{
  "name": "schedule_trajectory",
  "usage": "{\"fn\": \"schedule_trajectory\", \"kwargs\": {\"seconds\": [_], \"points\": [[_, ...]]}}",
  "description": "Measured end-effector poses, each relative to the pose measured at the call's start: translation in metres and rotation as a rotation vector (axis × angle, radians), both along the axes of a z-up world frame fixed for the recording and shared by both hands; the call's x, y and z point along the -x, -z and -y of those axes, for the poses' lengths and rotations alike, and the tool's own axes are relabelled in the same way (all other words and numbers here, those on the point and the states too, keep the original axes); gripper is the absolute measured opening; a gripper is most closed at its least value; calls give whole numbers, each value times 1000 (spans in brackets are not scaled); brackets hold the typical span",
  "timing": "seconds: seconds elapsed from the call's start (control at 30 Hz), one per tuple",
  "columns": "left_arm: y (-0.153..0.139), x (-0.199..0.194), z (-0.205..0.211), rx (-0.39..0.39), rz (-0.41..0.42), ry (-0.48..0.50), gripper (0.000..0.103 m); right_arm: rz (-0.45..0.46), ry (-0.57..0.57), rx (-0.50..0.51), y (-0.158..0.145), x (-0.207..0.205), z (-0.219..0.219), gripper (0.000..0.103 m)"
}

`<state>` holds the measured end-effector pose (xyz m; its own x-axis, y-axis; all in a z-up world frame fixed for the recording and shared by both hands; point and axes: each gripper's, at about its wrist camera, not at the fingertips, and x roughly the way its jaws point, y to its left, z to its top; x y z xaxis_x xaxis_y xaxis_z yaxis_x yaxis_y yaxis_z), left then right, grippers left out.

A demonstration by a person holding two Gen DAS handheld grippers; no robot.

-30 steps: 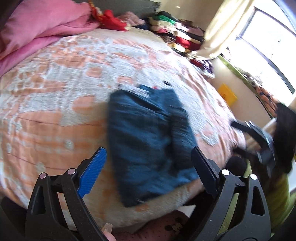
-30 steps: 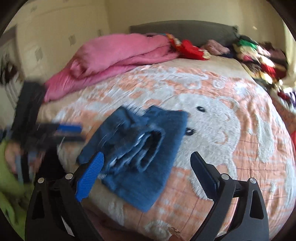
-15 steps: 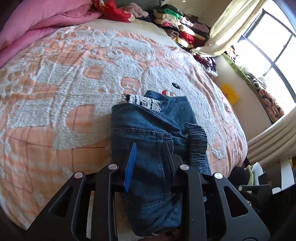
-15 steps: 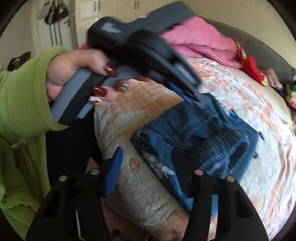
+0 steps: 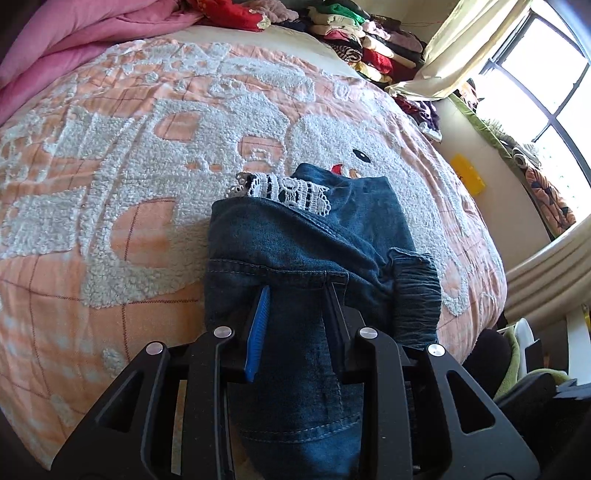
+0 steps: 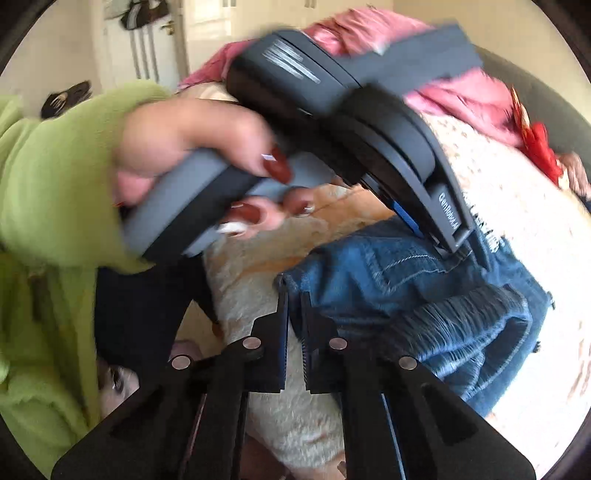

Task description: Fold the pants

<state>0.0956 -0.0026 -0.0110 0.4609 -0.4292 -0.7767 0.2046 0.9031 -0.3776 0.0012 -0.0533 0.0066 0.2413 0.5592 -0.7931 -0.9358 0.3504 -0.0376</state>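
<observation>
Folded blue denim pants (image 5: 295, 240) with a white lace trim (image 5: 288, 192) lie near the front edge of the bed. My left gripper (image 5: 296, 291) is shut on a thick fold of the denim, one finger on each side of it. In the right wrist view the left gripper (image 6: 452, 247) comes down onto the pants (image 6: 406, 273) from above, held by a hand (image 6: 192, 147) in a green sleeve. My right gripper (image 6: 292, 293) is shut on the near left corner of the pants, its jaws almost touching.
The pants rest on an orange and white fleecy bedspread (image 5: 129, 184). A pink duvet (image 5: 92, 33) and a stack of clothes (image 5: 369, 40) lie at the far end. The window (image 5: 546, 74) and curtain are to the right. The bed's edge drops off just below the grippers.
Both grippers were open above the pants; they have come down and shut on the denim. The right gripper has rolled and swung to the pants' near corner.
</observation>
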Motion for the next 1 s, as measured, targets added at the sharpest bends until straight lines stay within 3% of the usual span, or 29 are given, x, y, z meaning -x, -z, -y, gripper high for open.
{"fn": "schedule_trajectory", "kwargs": {"seconds": [0.2, 0.37, 0.6, 0.7, 1.0], "points": [[1, 2, 0, 12, 9, -15, 21, -4, 40, 76, 38, 3, -1, 9], [-5, 6, 1, 3, 24, -17, 25, -29, 72, 25, 22, 5, 7, 11], [-16, 16, 4, -10, 58, -16, 33, -40, 127, -64, -8, 10, 30, 26], [-22, 19, 2, -9, 71, -23, 38, -29, 165, -97, -20, 11, 40, 44], [-38, 29, 1, -18, 110, -32, 52, 6, 272, -156, -39, 9, 69, 55]]}}
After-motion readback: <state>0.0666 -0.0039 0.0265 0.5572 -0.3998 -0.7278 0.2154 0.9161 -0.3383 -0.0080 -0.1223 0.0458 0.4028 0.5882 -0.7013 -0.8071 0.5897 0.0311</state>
